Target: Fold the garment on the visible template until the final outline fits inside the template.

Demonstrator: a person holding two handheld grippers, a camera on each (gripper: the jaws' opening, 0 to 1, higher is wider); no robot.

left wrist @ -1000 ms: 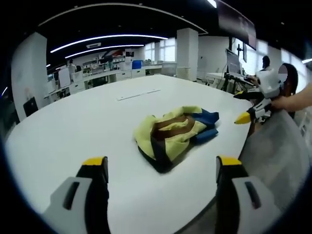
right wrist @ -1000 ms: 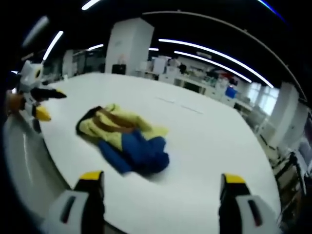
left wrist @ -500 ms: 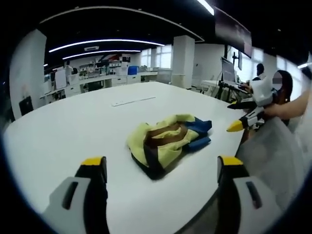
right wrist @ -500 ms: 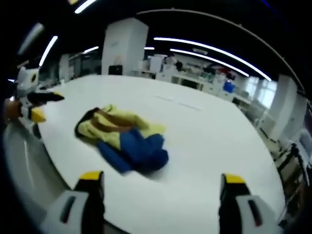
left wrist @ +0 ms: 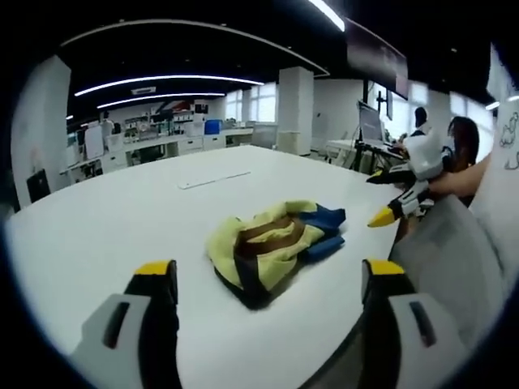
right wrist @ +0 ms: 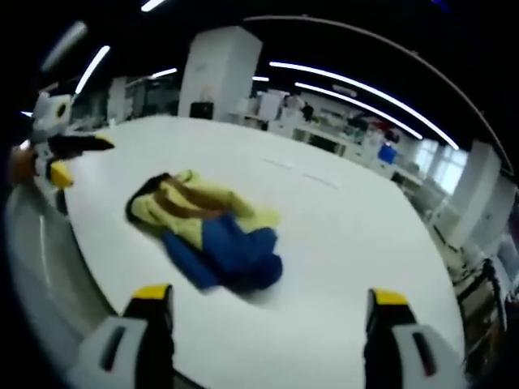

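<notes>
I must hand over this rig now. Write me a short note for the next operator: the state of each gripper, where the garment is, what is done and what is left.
Left gripper: open, empty, short of the garment.
Right gripper: open, empty, also short of it.
Garment: a crumpled yellow, blue and brown heap near the edge of the white table, touched by neither gripper.
Template: I cannot make one out on the table.
Done: no fold visible.
Left: spread it flat, then all the folding.

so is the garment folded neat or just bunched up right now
Bunched up: the garment lies in a crumpled heap on the white table, yellow, brown and blue parts overlapping unevenly, untouched by either hand-held gripper.
</notes>
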